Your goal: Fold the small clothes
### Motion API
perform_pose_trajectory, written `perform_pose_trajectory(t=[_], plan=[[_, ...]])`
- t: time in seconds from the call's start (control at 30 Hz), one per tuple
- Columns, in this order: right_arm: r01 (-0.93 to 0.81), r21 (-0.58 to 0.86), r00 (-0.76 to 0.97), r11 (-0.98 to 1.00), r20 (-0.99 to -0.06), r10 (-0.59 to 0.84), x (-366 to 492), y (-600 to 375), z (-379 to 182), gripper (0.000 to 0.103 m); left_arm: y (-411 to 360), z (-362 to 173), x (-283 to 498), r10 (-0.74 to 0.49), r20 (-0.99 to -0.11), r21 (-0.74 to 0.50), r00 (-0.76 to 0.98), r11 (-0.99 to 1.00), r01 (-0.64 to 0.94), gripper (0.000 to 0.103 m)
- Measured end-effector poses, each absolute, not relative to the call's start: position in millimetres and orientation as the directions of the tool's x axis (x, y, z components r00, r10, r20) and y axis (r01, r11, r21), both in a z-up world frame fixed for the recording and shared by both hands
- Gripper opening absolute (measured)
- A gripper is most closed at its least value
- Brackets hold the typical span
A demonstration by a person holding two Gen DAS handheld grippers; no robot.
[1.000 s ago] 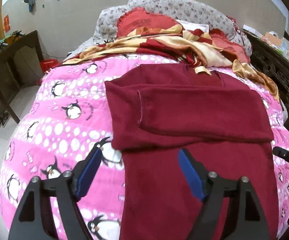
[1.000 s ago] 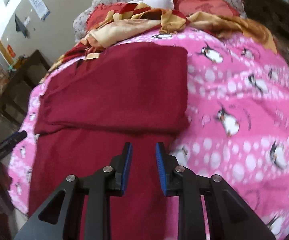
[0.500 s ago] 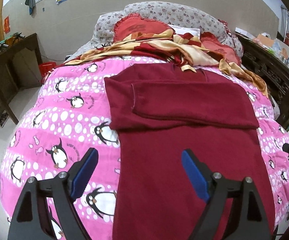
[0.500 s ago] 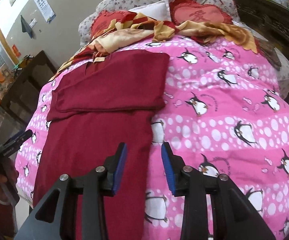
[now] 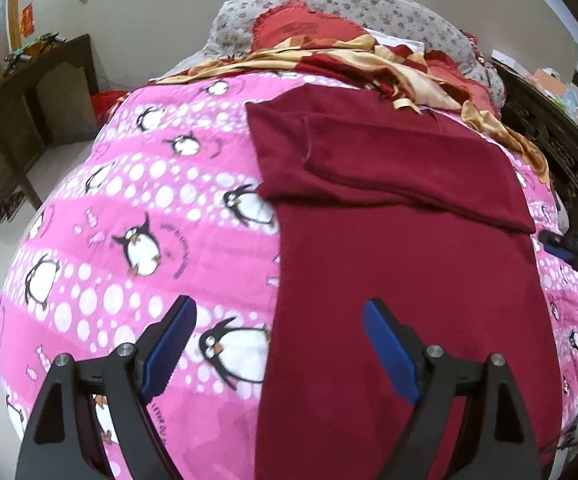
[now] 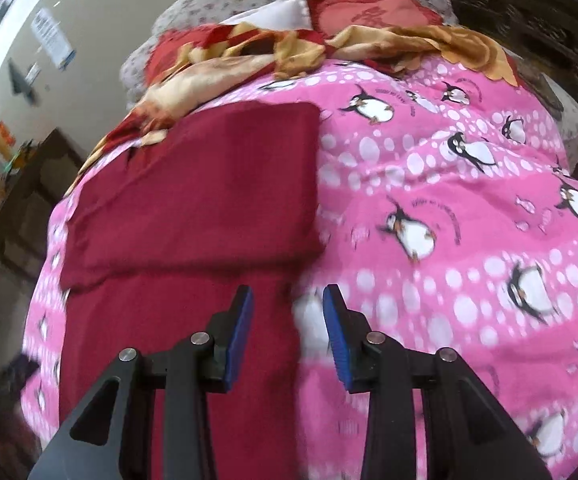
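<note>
A dark red long-sleeved garment [image 5: 401,264] lies flat on the pink penguin quilt [image 5: 137,208], its sleeves folded across the chest. My left gripper [image 5: 279,340] is wide open and empty above the garment's left edge near the hem. My right gripper [image 6: 287,320] is partly open and empty over the garment's right edge [image 6: 285,288]; the garment [image 6: 193,216] fills the left of that view. The right gripper's tip also shows at the right edge of the left wrist view [image 5: 569,246].
Red and gold bedding [image 5: 353,60] and flowered pillows [image 5: 369,4] are heaped at the head of the bed. A dark wooden table [image 5: 29,92] stands to the left. Dark carved furniture [image 5: 561,148] runs along the bed's right side.
Both grippers have come down closer to the lower part of the garment. The right gripper's jaws have opened a little wider. The garment has not moved.
</note>
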State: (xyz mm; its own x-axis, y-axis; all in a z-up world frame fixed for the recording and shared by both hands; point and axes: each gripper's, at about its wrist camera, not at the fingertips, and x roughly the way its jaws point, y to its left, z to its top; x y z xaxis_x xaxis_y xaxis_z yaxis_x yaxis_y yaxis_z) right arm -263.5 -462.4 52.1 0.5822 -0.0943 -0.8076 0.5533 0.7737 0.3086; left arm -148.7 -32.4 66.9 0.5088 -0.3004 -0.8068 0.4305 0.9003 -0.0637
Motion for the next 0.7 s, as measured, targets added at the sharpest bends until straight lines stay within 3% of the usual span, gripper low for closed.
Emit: perform_pose_trajectory(t=[0.13,0.2,0.3,0.6,0.7], plan=[[0.551,0.391,0.611,0.737,-0.791,-0.037,-248,-480,36,0.063,-24,61,-147,-0.3,-0.82,-0.091,0.487,0.909,0.407,0.089],[0.54,0.397,0.63,0.742,-0.776,-0.043,-248,-482,34,0.054,-22,58,-147,-0.291,-0.826,-0.086,0.483,0.911,0.402,0.089],[0.522,0.377,0.641,0.765,-0.765,-0.06,-254,-479,32,0.049,-20,57,-149,-0.279,-0.824,-0.071,0.493,0.914,0.4,0.089],[0.512,0.326,0.625,0.795,-0.776,-0.084,-270,-463,51,0.048,-27,54,-162,-0.267,-0.819,-0.032,0.507,0.905,0.424,0.089],[0.483,0.372,0.634,0.793,-0.773,-0.024,-282,-456,57,0.052,-27,53,-163,-0.271,-0.82,-0.038,0.504,0.905,0.425,0.089]])
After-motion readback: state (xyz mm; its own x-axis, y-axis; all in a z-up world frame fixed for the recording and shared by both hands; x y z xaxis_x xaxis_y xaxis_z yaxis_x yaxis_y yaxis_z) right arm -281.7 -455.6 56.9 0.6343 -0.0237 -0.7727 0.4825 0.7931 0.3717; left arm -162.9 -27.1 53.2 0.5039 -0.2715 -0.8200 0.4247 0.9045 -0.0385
